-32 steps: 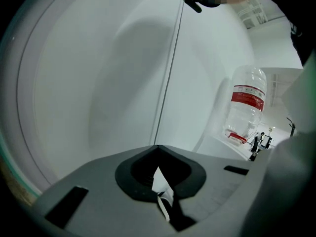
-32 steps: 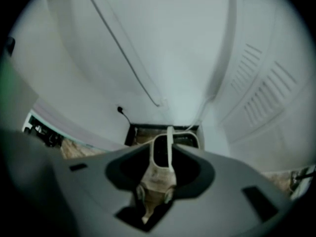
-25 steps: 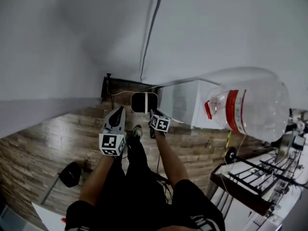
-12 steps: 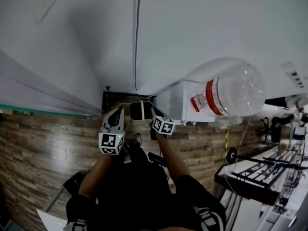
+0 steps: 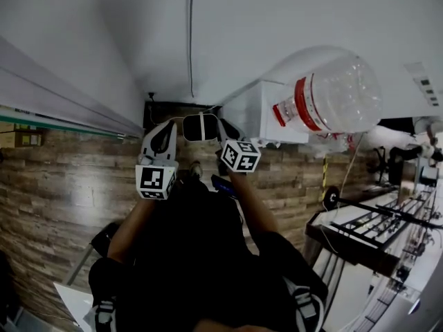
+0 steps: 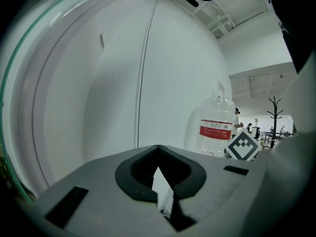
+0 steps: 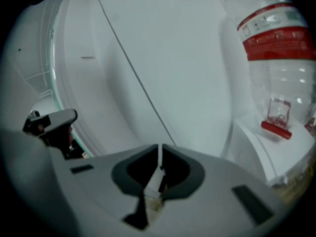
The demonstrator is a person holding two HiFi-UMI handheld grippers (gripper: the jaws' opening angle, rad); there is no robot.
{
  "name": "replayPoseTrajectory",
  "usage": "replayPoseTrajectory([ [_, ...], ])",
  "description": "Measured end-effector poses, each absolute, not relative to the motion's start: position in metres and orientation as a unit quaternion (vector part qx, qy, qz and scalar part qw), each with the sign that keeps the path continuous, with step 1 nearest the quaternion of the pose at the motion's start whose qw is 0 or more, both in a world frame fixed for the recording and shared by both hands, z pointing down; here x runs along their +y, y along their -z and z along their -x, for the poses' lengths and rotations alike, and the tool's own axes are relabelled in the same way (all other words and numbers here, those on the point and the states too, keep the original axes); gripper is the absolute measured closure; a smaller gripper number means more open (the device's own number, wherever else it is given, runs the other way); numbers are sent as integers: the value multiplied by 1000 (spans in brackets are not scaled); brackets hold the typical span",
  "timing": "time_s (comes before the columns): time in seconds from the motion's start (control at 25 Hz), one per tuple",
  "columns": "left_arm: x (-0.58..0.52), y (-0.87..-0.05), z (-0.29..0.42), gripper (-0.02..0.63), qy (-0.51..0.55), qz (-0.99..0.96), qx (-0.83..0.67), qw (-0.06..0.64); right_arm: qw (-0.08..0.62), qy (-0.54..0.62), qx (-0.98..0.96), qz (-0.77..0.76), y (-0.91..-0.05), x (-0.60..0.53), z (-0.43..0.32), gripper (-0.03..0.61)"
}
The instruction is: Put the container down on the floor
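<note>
The right hand-held gripper [image 7: 159, 151] is closing empty and the left hand-held gripper [image 6: 158, 149] is sitting pinched together. Reaching for the water bottle [image 5: 332, 95] is probably coming next.

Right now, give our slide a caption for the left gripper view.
Left gripper, jaws closed, faces a white wall; a red-labelled water bottle stands at right.

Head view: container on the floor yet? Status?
Not yet. Done: left gripper is shut on an edge of the container. In hand: right gripper jaws closing on a thin white edge; container looks held up between them. Left: lowering it to the wood floor and releasing.
</note>
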State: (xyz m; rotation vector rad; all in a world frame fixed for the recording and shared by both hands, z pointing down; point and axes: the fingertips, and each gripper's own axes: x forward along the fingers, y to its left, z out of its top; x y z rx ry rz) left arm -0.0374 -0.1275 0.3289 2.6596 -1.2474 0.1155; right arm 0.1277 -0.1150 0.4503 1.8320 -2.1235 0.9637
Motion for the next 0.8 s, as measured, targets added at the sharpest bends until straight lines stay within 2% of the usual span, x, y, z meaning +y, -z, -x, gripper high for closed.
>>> replayPoseTrajectory([
  [0.36, -117, -309, 27, 586, -20, -909, -405, 96, 77, -281, -732, -615, -402, -83, -124, 534],
  [0.8, -114, -309, 7, 586, -19, -920, -381, 90, 48, -285, -724, -627, -393, -64, -127, 538],
])
